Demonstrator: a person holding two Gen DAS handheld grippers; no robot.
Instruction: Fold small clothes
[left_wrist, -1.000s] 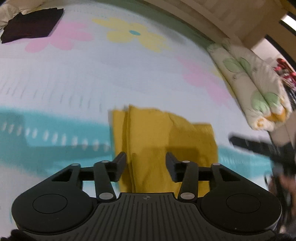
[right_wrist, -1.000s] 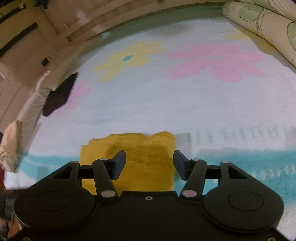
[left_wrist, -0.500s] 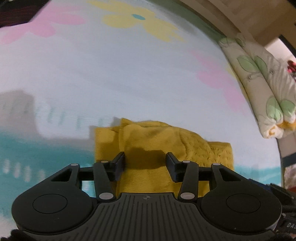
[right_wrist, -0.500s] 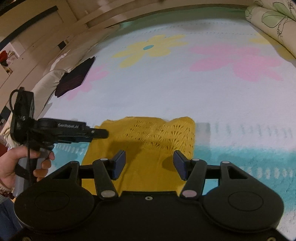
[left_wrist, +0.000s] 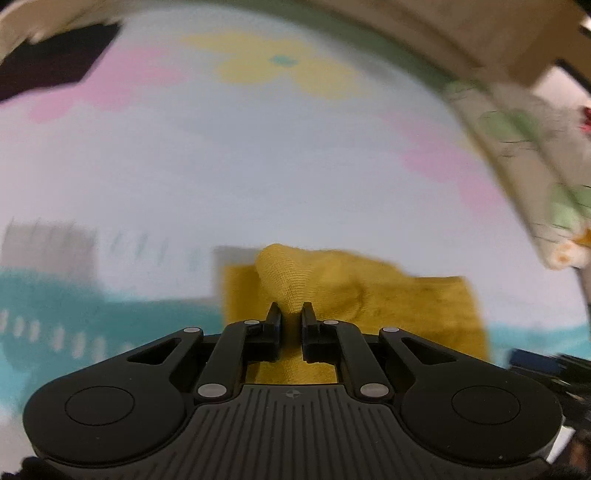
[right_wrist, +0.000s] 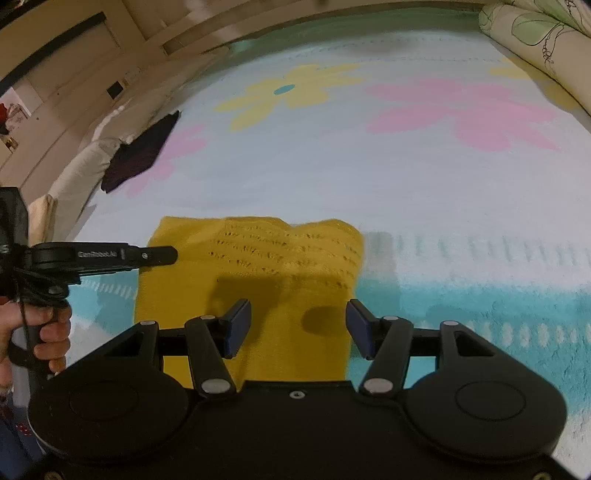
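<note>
Yellow knit (right_wrist: 258, 280) partly folded, lower-center on bed blanket (right_wrist: 332, 177); left claw (left_wrist: 289, 314) clenched on its fabric, right claw (right_wrist: 295, 328) released above it — more folds prob. left.

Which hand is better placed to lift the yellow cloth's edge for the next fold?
Left. Its tool is already pinched on a raised bunch of the cloth; the right tool hangs open above it, gripping nothing.

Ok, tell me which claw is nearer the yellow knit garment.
Left. The left claw is shut on a raised fold of the yellow knit garment; the right claw hovers open above its near edge, not gripping.
</note>
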